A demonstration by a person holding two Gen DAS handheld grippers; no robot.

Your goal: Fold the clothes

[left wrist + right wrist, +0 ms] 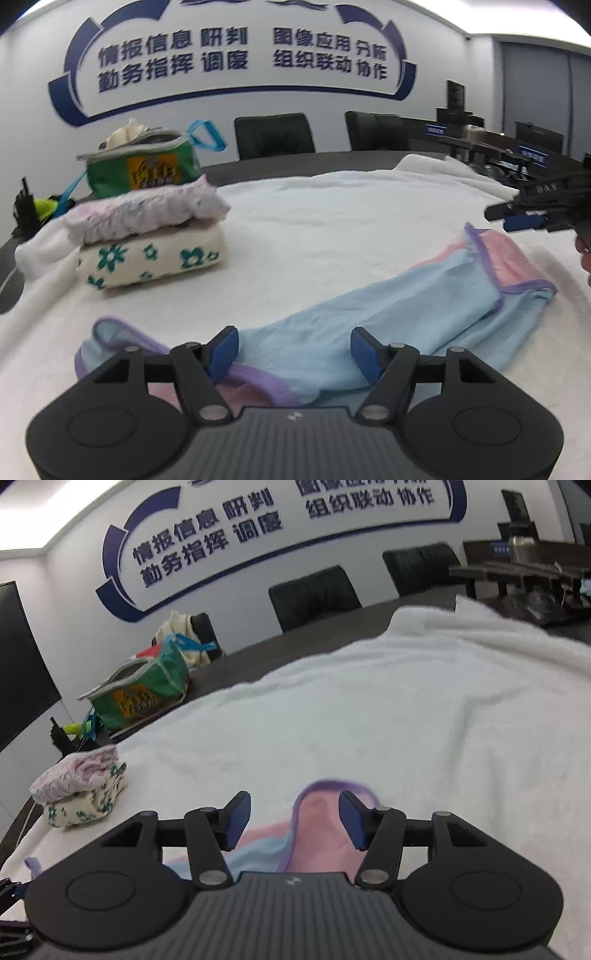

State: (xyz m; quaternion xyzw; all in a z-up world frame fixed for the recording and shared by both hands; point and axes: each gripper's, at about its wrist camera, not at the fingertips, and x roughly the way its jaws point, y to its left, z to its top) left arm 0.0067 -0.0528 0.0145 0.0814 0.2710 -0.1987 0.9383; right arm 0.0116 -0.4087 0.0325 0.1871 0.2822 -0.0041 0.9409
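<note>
The left gripper (294, 350) and right gripper (293, 819) both stand spread, empty, over the blue-and-pink garment (369, 325) lying between their fingers.

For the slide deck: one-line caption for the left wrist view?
Open left gripper poised over a blue-and-pink garment on a white blanket, two folded items stacked behind.

left claw (294, 350) open, right claw (294, 821) seemingly open
</note>
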